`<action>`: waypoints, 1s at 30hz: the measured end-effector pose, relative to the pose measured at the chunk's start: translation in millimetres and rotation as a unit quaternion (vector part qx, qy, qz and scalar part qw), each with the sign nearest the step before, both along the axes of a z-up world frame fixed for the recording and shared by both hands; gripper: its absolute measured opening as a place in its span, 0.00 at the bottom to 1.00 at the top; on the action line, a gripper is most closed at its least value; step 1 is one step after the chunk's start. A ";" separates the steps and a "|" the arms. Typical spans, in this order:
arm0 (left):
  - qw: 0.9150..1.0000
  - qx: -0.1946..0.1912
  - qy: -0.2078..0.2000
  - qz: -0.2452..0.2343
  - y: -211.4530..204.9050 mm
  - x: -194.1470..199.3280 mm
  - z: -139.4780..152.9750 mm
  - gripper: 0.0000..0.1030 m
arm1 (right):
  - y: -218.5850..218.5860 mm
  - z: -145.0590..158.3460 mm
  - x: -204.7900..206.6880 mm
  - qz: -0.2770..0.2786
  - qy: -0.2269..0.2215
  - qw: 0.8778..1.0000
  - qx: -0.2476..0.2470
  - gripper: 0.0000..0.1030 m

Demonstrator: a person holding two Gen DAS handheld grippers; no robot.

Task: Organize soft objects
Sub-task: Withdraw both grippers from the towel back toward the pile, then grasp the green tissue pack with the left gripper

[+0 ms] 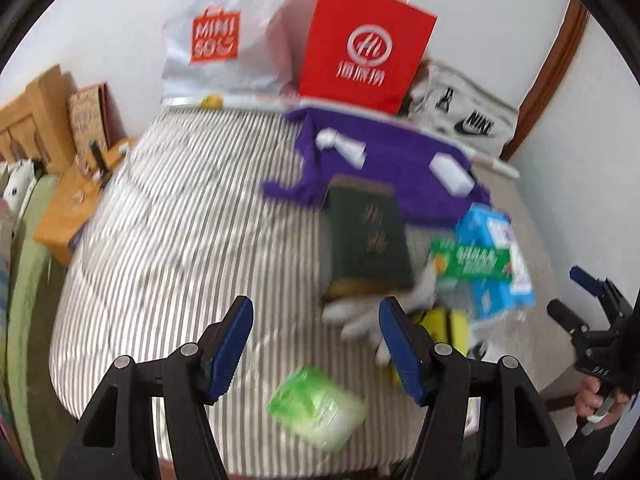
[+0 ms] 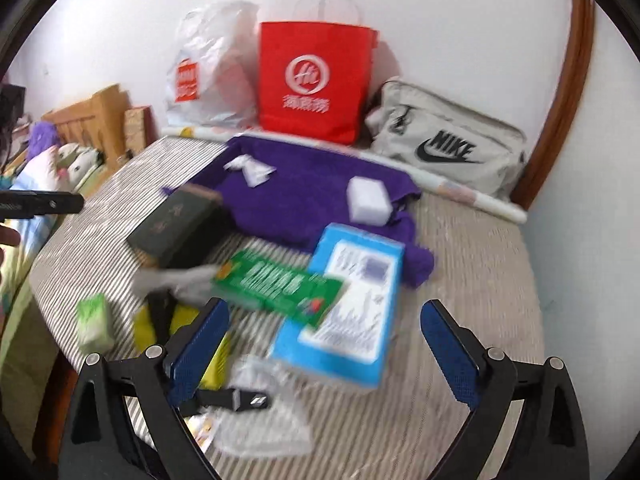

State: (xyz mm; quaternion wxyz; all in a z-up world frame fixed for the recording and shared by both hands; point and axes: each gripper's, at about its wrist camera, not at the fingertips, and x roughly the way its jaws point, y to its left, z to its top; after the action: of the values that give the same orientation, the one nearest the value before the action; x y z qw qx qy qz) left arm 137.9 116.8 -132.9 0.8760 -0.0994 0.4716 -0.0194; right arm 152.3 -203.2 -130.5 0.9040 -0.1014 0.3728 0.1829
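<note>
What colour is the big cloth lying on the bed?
Purple. The cloth shows best in the right wrist view.

Clutter spread across the striped bed (image 2: 460,280)

A red paper bag (image 2: 312,80) stands behind the purple towel (image 2: 304,196); a white foam block (image 2: 368,200) lies on the towel, a blue carton (image 2: 352,312) in front.

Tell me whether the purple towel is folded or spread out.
Spread out, rumpled: the purple towel lies open across the striped bed, with a white block on it.
</note>
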 end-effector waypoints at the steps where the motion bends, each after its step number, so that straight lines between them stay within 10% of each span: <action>1: 1.000 -0.002 0.005 0.002 1.4 -6.4 -7.8 0.61 | 1.6 -4.4 -3.3 0.006 0.004 1.000 0.008 0.93; 20: 0.995 -0.066 0.070 -0.022 -20.4 -26.1 -94.4 0.74 | 1.0 -37.3 -51.9 0.023 0.022 0.998 0.050 0.93; 30: 0.998 0.022 0.058 -0.028 -59.7 -10.0 -98.7 0.87 | -8.7 -51.6 -47.0 0.010 0.044 0.997 0.055 0.93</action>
State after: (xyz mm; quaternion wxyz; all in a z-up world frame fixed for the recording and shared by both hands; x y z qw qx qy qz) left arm 127.9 57.1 -231.6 0.8485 -0.0682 0.5241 -0.0281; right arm 105.3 -211.9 -182.1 0.8889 -0.0468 0.4008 0.2166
